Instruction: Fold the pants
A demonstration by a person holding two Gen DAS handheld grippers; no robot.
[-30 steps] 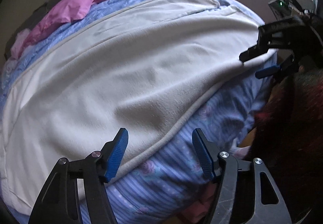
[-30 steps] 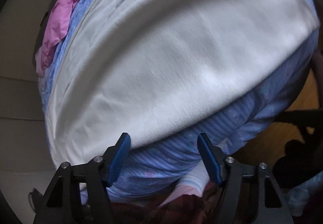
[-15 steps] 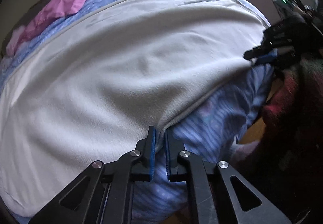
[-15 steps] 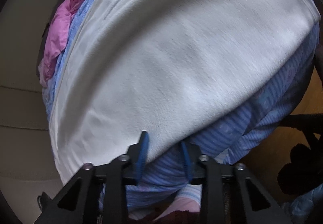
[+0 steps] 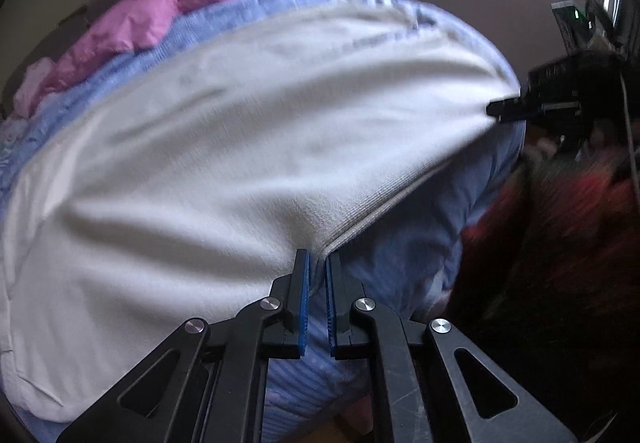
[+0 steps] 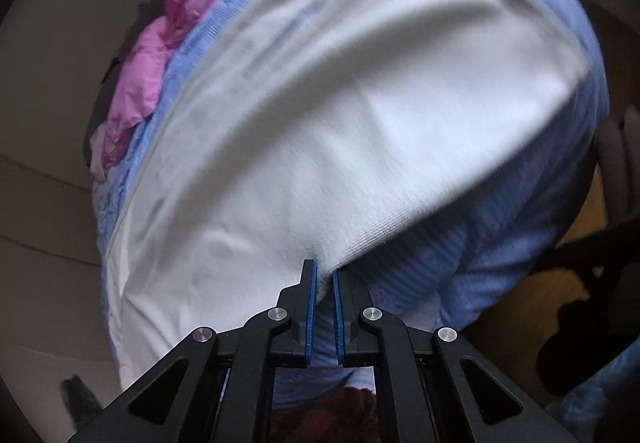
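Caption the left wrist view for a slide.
Left gripper pinches the white pants' near hem on the blue bedspread.
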